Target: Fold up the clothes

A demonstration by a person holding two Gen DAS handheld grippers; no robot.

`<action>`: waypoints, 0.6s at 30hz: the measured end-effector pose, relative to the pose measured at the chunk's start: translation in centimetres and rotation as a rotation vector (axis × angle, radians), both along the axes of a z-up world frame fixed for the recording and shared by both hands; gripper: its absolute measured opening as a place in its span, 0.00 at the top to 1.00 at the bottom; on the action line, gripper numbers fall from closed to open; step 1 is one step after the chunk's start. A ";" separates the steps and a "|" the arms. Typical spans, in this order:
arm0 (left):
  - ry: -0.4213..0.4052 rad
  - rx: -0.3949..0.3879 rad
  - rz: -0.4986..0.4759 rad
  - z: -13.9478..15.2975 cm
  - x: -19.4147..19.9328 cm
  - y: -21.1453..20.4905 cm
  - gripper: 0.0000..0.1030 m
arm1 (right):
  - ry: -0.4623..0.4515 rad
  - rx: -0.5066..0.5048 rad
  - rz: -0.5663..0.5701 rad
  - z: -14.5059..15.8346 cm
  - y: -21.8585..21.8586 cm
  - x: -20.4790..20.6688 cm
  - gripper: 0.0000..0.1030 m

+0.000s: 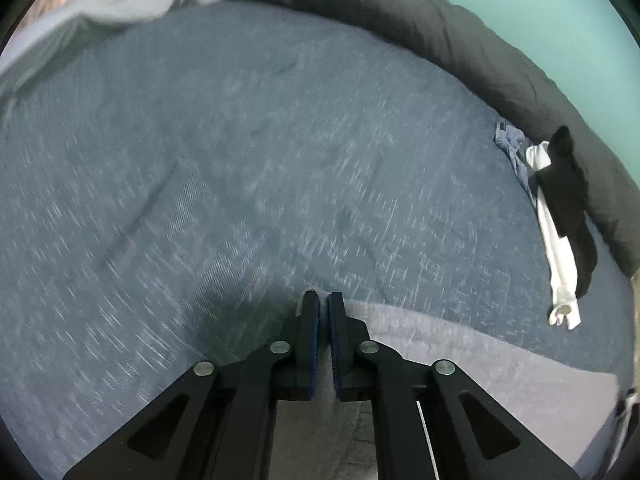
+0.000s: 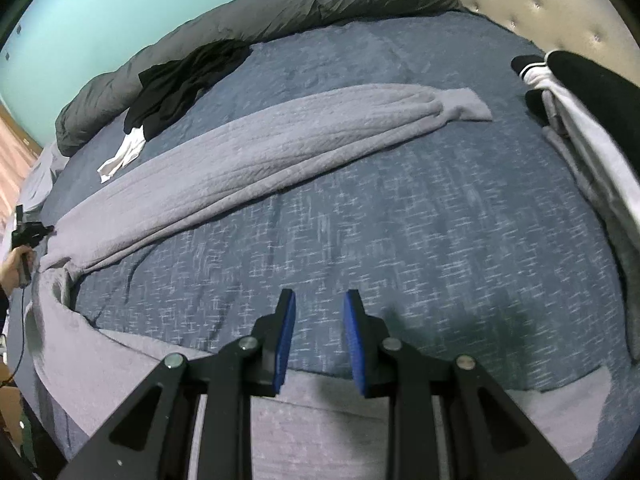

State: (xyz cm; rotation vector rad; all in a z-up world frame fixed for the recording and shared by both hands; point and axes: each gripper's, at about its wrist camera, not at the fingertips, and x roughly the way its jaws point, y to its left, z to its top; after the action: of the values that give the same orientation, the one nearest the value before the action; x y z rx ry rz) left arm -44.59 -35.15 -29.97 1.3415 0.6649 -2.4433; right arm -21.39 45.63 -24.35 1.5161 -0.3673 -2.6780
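Note:
Light grey sweatpants [image 2: 260, 152] lie spread on the blue bedspread [image 2: 440, 220]. One leg stretches to the far right and ends in a cuff [image 2: 468, 108]; the other runs along the near edge under my right gripper [image 2: 320, 300], which is open and holds nothing. In the left wrist view my left gripper [image 1: 323, 300] is shut, pinching an edge of the grey sweatpants [image 1: 460, 344]. The right wrist view shows that same gripper [image 2: 32, 232] at the far left, held by a hand [image 2: 12, 268] at the waist end.
A black garment [image 2: 184, 80] lying over a white one [image 2: 124, 152] rests by the rolled dark grey duvet [image 2: 280, 4] at the back. A pile of black and white clothes [image 2: 580, 92] sits at the right, near the tufted headboard [image 2: 540, 0]. The wall is teal.

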 end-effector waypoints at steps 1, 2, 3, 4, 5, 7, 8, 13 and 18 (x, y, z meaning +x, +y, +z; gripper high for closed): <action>0.016 0.019 -0.001 0.2 0.3 0.0 0.83 | 0.003 -0.010 0.006 0.1 -0.5 0.0 0.76; 0.024 0.018 -0.012 0.7 0.6 0.1 0.78 | 0.008 -0.022 0.013 0.2 -1.0 -0.1 0.76; 0.032 0.015 -0.023 1.3 0.9 0.1 0.65 | 0.012 -0.033 0.020 0.2 -1.5 -0.2 0.76; 0.044 0.005 -0.033 2.2 1.3 0.3 0.61 | 0.016 -0.045 0.026 0.3 -2.0 -0.2 0.76; 0.067 0.000 -0.049 3.4 1.9 0.5 0.61 | 0.021 -0.056 0.033 0.4 -2.6 -0.3 0.76; 0.082 -0.010 -0.085 5.2 3.5 1.0 0.60 | 0.029 -0.079 0.046 0.6 -3.6 -0.4 0.75; 0.089 -0.015 -0.103 6.1 4.2 1.3 0.60 | 0.034 -0.091 0.053 0.7 -4.1 -0.5 0.69; 0.051 0.000 -0.205 7.3 9.2 2.7 0.60 | 0.055 -0.148 0.086 1.2 -6.7 -0.8 0.59; -0.001 -0.011 -0.282 6.2 13.3 4.0 0.60 | 0.053 -0.220 0.131 1.0 -10.6 -0.8 0.59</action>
State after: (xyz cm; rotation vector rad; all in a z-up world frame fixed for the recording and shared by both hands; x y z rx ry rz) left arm -31.30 -31.14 -23.76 1.5228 0.4897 -2.6572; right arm -22.18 35.06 -23.35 1.3557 -0.5210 -2.4784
